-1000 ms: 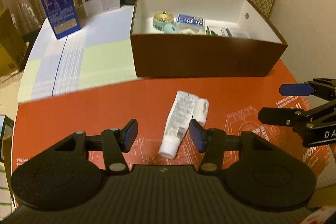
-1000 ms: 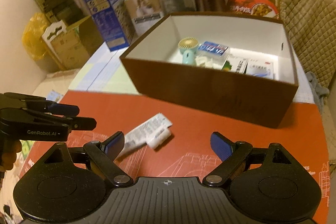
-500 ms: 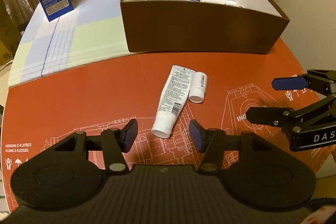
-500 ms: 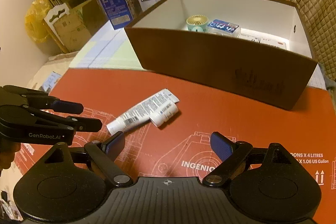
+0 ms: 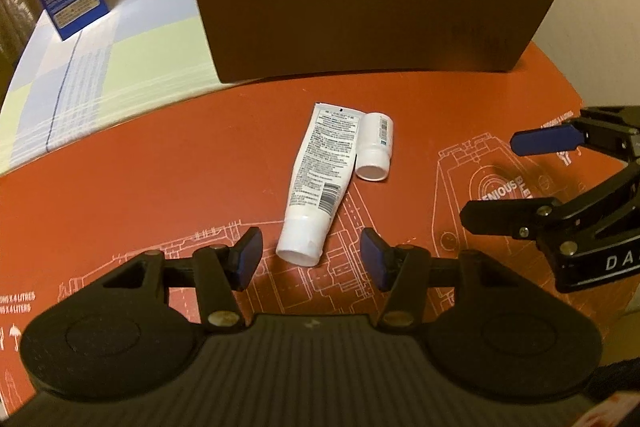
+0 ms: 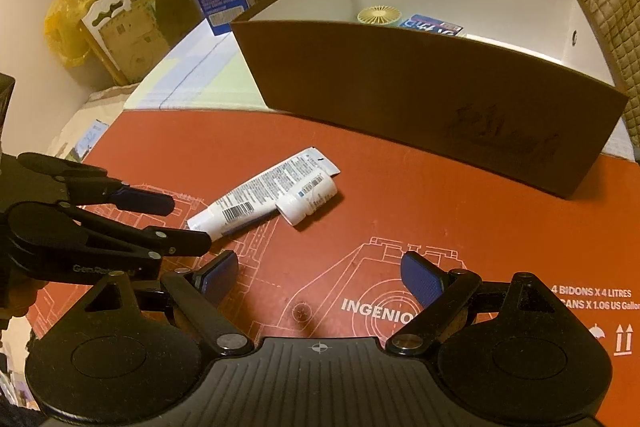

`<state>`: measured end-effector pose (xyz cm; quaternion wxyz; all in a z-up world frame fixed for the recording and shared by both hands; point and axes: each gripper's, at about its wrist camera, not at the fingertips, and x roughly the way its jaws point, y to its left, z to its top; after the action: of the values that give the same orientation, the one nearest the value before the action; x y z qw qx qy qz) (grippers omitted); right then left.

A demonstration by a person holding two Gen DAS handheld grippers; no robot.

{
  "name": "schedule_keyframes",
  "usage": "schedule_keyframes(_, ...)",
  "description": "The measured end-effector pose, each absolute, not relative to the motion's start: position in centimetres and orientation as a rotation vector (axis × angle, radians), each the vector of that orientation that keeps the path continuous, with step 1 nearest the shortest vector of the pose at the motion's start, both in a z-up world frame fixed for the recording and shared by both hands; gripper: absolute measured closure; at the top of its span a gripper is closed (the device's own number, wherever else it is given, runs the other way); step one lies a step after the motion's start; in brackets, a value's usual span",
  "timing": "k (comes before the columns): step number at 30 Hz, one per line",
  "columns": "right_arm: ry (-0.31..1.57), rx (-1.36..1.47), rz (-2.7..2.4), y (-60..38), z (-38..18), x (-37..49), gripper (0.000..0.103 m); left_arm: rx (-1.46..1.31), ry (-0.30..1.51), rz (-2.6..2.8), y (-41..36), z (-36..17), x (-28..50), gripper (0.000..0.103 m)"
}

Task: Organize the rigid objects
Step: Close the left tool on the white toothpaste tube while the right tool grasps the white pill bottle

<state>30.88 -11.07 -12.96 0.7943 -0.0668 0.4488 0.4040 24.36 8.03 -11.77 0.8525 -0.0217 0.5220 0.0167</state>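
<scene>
A tube (image 5: 320,179) and small bottle (image 5: 374,147) lie touching on the worktop (image 5: 160,187), before the box (image 5: 360,15). Left gripper (image 5: 311,259) half-open, right gripper (image 6: 318,277) wide; both empty, poised to grasp.

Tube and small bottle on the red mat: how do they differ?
The tube is long and flat, tapering to a crimped end; the small bottle is short and round. The tube's cap end lies just ahead of the left tongs; the bottle lies farther off. Both are white, lying side by side, touching.
</scene>
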Motion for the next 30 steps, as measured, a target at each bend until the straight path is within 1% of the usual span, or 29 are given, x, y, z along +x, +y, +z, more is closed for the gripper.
schedule_keyframes(17,0.969,-0.183,0.891,-9.3,-15.0,32.8,0.017,0.049,1.130,-0.015,8.1,-15.0,28.5,0.056)
schedule_keyframes(18,0.968,-0.187,0.894,-9.2,-15.1,32.9,0.017,0.045,1.128,-0.018,8.2,-15.0,28.5,0.057)
schedule_keyframes(20,0.964,-0.197,0.904,-8.9,-15.2,33.0,0.017,0.029,1.117,-0.025,8.5,-15.0,28.5,0.063)
schedule_keyframes(21,0.961,-0.202,0.909,-8.7,-15.2,33.1,0.017,0.024,1.109,-0.027,8.6,-15.0,28.5,0.070)
schedule_keyframes(30,0.907,-0.310,1.011,-6.5,-16.3,34.0,0.017,-0.006,1.088,0.031,10.6,-15.0,27.5,0.072)
